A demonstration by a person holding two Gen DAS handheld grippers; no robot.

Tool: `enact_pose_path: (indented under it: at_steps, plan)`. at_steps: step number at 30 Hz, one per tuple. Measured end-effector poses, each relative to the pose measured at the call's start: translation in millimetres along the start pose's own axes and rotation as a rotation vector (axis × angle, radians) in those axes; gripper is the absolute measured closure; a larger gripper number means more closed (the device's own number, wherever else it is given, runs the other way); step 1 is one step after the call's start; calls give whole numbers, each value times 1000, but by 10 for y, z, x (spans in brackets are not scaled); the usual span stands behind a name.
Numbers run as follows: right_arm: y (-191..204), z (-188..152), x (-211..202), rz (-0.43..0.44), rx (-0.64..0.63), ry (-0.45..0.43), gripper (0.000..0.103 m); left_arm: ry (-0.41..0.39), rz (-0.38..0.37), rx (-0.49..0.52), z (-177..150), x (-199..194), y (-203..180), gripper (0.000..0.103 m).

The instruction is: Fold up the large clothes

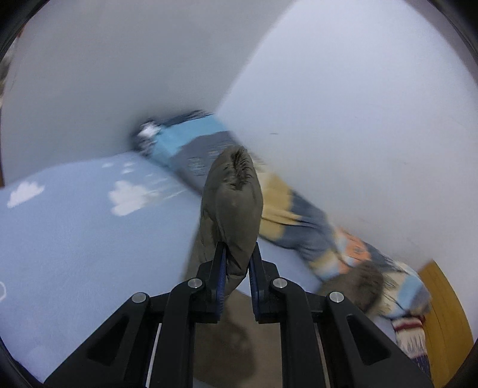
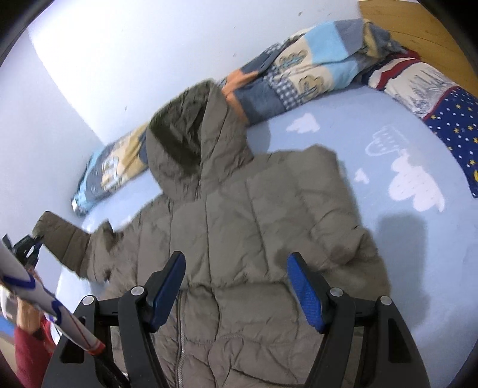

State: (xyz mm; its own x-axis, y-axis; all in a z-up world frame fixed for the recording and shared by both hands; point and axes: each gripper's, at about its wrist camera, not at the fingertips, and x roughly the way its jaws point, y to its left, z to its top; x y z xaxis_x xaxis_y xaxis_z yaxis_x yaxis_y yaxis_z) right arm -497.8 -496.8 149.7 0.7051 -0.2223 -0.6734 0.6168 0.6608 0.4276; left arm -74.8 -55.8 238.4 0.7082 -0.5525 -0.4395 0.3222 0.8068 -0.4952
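Observation:
A grey-green padded hooded jacket [image 2: 254,226] lies front up on a light blue bed sheet [image 2: 388,238], its zipper running toward me and its fur-trimmed hood [image 2: 185,131] pointing at the wall. My left gripper [image 1: 237,262] is shut on the cuff of the jacket's sleeve [image 1: 233,203], which stands lifted above the bed. In the right wrist view that left gripper [image 2: 33,241] shows at the far left, holding the raised sleeve [image 2: 65,241]. My right gripper [image 2: 236,286] hovers open over the jacket's lower front, nothing between its blue pads.
A patchwork blanket [image 2: 298,68] lies bunched along the white wall [image 2: 134,53]. A star-patterned pillow [image 2: 454,119] sits at the right. A wooden headboard [image 2: 418,27] stands behind it. A person's red sleeve [image 2: 27,352] shows at lower left.

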Motion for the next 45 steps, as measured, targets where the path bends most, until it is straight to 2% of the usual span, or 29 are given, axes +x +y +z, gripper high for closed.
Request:
enact_pose_path:
  at_steps: [8,14,18,22,27,30,34,37,38,39,41,43,45]
  plan:
    - [-246,171,-333,2,70,-100,27,25,-140,212,-334,-454,-1504,90]
    - [-404,250,-505,11,113,-142,27,77,-209,302,-713,-520,-2324,90]
    - [-478,273,-634,22,130,-164,27,131,-243,347,-1085,-452,-2721,90]
    - [-592,297,-759,24,149,-182,27,225,-261,389,-1672,-248,-3092,90]
    - [-758,315,-869,30,186,-191,27,332,-234,448,-2420,19,-3332,90]
    - [-811,332,-898,27,193,-193,27,380,-194,505,-2893,228,-3383,90]
    - [-844,342,-912,33,199,-190,27,438,-157,561,-3344,406,-3361,90]
    - [-833,360,-897,35,194,-188,27,477,-141,649,-3569,452,-3410,87]
    - [-829,363,-890,36,193,-185,27,496,-144,690,-3631,443,-3431,79]
    - [-820,368,-876,38,193,-182,27,506,-154,713,-3665,427,-3447,67]
    - [-798,370,-855,42,190,-177,27,512,-183,737,-3679,331,-3466,57]
    - [-762,376,-831,45,182,-173,27,490,-246,740,-3574,140,-3474,57]
    - [-710,381,-801,47,171,-171,28,462,-277,735,-3435,1,-3452,54]
